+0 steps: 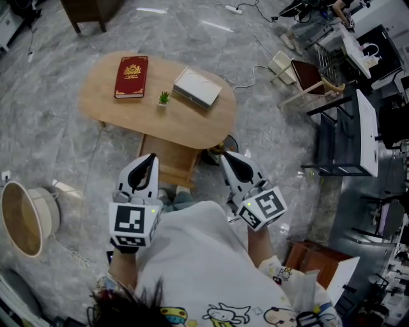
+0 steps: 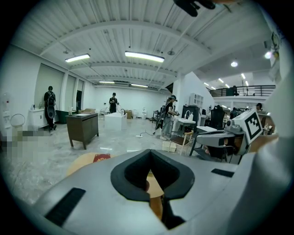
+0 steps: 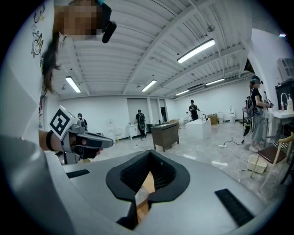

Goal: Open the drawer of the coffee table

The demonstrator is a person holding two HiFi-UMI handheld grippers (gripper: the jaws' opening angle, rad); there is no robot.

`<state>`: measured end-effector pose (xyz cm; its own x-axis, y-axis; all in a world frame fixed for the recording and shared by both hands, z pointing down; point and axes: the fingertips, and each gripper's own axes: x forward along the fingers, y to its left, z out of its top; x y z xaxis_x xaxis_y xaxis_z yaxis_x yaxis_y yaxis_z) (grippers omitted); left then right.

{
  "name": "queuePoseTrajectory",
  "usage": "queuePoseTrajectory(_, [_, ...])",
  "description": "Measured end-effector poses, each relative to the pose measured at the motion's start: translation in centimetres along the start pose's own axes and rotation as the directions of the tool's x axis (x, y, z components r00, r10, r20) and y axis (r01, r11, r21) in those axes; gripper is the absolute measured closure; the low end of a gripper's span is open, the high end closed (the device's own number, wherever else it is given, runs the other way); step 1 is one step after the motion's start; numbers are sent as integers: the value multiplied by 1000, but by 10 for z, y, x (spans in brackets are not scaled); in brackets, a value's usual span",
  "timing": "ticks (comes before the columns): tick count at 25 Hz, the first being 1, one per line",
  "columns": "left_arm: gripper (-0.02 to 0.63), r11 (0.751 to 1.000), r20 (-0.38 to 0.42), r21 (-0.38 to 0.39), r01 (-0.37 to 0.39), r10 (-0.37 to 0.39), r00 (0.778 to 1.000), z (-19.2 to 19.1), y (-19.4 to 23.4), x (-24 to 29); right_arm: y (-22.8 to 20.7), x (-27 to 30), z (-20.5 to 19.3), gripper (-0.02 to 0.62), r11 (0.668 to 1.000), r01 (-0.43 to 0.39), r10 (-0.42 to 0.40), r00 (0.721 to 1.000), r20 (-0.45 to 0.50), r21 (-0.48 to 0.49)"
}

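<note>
An oval wooden coffee table stands on the marble floor ahead of me. On it lie a red book, a tiny potted plant and a pale box. A wooden drawer unit juts out from under the table's near edge. My left gripper hovers just left of that unit, shut and holding nothing. My right gripper hangs to the unit's right, also shut and holding nothing. In the left gripper view the jaws meet over a slice of tabletop. The right gripper view shows its jaws pressed together.
A round woven basket sits on the floor at the left. A dark metal rack and a wooden chair stand at the right, with cables across the floor. A dark cabinet is beyond the table.
</note>
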<state>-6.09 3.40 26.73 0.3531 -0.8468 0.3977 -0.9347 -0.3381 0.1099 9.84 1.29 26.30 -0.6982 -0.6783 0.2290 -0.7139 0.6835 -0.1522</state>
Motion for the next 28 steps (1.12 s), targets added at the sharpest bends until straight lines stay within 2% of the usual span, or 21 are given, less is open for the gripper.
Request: queuePoseTrajectory(28, [603,999,25,42,26,-27,999,-9,4,-4,7,-7,-8,597,1000,21,-21,999,-25,-14])
